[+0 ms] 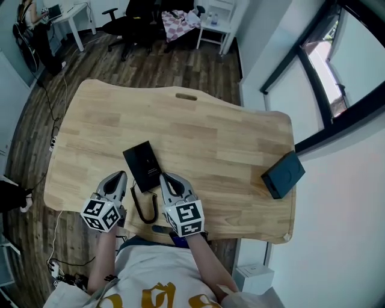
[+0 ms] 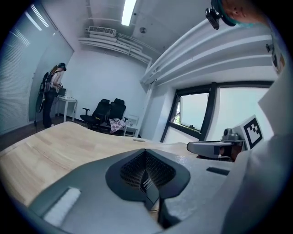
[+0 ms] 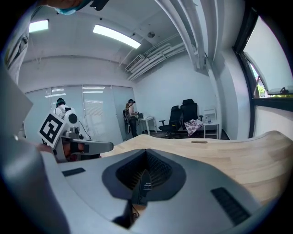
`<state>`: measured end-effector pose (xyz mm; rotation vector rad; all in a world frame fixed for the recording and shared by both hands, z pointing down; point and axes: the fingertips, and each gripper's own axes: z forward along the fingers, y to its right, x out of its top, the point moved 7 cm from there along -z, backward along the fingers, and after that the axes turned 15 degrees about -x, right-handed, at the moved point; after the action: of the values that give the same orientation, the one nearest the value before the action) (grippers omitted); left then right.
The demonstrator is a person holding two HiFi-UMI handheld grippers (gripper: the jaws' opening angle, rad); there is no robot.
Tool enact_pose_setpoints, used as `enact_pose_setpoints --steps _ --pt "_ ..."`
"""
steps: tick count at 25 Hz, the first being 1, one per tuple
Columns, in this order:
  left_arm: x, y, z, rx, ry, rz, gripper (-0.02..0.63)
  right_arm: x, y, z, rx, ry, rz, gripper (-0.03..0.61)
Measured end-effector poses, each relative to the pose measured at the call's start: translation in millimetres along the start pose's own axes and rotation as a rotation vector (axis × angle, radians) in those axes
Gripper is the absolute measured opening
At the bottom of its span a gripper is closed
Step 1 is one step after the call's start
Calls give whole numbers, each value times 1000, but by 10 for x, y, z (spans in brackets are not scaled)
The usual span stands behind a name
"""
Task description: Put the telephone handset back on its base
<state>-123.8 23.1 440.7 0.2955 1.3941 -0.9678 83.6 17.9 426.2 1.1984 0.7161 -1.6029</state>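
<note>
A flat black telephone unit (image 1: 142, 165) lies on the wooden table (image 1: 210, 132) near its front edge. A black cord (image 1: 144, 207) loops from it toward me. I cannot tell handset from base here. My left gripper (image 1: 122, 175) rests just left of the unit and my right gripper (image 1: 165, 178) just right of it, both pointing away from me. In the left gripper view the jaws (image 2: 146, 157) meet with nothing between them; a sliver of the black unit (image 2: 147, 183) shows below. The right gripper's jaws (image 3: 145, 160) are likewise closed and empty.
A dark blue-grey box (image 1: 283, 174) sits near the table's right edge, beside the white wall and window. The table has a handle slot (image 1: 186, 96) at its far edge. Office chairs (image 1: 129, 21) and a person (image 1: 30, 18) stand far behind.
</note>
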Motion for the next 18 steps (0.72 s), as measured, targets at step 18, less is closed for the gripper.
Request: enact_pose_setpoints --steps 18 --pt "4 436 -239 57 142 -2 3 78 32 -424 5 100 -114 6"
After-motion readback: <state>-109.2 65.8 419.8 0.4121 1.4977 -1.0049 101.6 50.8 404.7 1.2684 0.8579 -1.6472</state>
